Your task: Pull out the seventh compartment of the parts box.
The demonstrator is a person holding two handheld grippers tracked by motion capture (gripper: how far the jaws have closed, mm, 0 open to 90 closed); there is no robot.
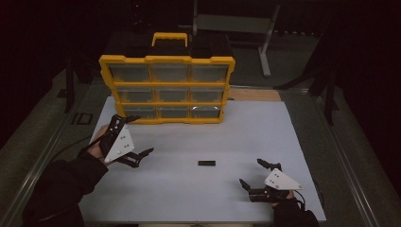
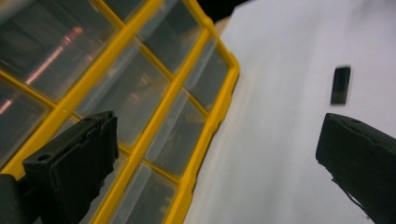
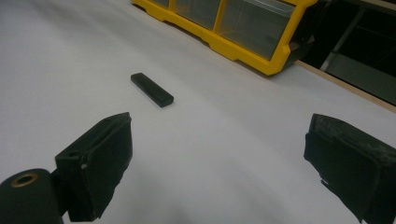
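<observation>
A small flat black bar point(image 1: 206, 163) lies on the white table point(image 1: 198, 189), between my two hands. A yellow organiser case point(image 1: 166, 89) with clear drawers stands upright at the back of the table. My left gripper point(image 1: 139, 135) is open near the case's lower left corner, held in a dark-sleeved hand. In the left gripper view the case point(image 2: 140, 107) spans the left and the bar point(image 2: 341, 85) lies far off. My right gripper point(image 1: 251, 173) is open low at the right, empty. In the right gripper view the bar point(image 3: 152, 89) lies ahead of the left jaw.
The case has a yellow carry handle point(image 1: 169, 38) on top. A metal frame stand point(image 1: 265, 42) stands behind the table in the dark. A wooden strip point(image 1: 255, 94) runs along the table's far right edge. A cable point(image 1: 66, 149) trails from my left gripper.
</observation>
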